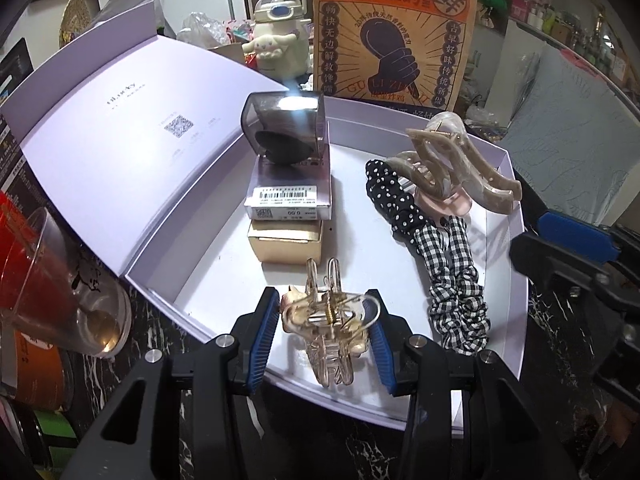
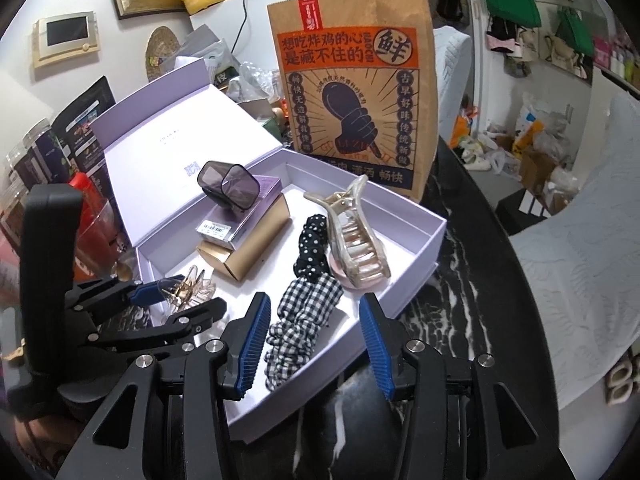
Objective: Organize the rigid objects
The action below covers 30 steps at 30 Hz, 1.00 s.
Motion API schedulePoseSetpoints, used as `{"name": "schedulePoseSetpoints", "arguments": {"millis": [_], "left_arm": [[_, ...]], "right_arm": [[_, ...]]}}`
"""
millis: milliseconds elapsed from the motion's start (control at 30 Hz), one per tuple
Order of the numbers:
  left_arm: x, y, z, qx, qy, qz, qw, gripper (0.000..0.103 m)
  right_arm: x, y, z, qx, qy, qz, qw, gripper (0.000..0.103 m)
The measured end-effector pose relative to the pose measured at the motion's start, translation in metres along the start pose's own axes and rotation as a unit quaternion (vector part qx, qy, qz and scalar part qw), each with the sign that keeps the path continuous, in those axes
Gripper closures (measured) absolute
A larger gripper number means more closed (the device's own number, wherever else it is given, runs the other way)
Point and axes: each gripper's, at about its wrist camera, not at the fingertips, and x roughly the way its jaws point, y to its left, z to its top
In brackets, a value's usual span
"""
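Black marble tabletop [image 2: 452, 280] with white veining, cluttered room behind, and in the middle of it a shallow lilac cardboard box [image 1: 516, 280] with its lid folded back flat to the left. Behind the box stands a tall brown paper takeaway bag [image 2: 352, 80] printed in orange and navy.

Down at the near edge of the box, the left gripper [image 1: 324, 336] has its blue ribbed jaws closed in tight on a small clear amber plastic claw clip [image 1: 328, 332] with a gold spring, a pad pressing on each side of it. The clip hangs low over the white floor of the box at the near-left corner; whether it touches the floor I cannot tell.

Over to the right gripper [image 2: 316, 340]: jaws parted, nothing between the pads, hovering above the near end of the black-and-white gingham fabric scrunchie [image 2: 304, 312] and clear of it.

Inside the box, the scrunchie lies along the right side, a black polka-dot scrunchie [image 1: 388, 192] just beyond it. A large pearly beige claw clip [image 1: 460, 168] stands at the far right, partly on a pale pink piece. Left of centre sits a gold carton [image 1: 286, 242], a lilac carton with a barcode label [image 1: 290, 196] stacked on it, and a smoky grey translucent case [image 1: 286, 128] on top.
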Motion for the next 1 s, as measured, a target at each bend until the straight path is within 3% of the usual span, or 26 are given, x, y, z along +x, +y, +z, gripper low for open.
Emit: {"name": "schedulePoseSetpoints", "arguments": {"millis": [67,133,200,433,1000], "left_arm": [[-0.003,-0.001,-0.001,0.002,-0.002,0.005,1.0,0.058],[-0.008,-0.002,-0.002,0.003,-0.009,0.008,0.9999,0.032],[-0.016,-0.003,-0.004,0.004,-0.023,0.014,0.9996,0.022],[-0.039,-0.006,-0.005,0.005,-0.039,0.014,0.9991,0.021],[-0.115,-0.003,-0.025,-0.009,-0.101,0.006,0.9949,0.021]], "right_arm": [[-0.005,0.0,0.0,-0.002,-0.003,-0.003,1.0,0.057],[-0.01,-0.001,-0.001,-0.004,-0.007,-0.009,1.0,0.054],[-0.016,-0.001,-0.002,-0.004,-0.011,-0.014,1.0,0.053],[-0.036,0.0,-0.005,-0.012,-0.025,-0.025,0.999,0.048],[-0.109,0.022,-0.019,-0.035,-0.093,-0.05,0.994,0.007]]}}
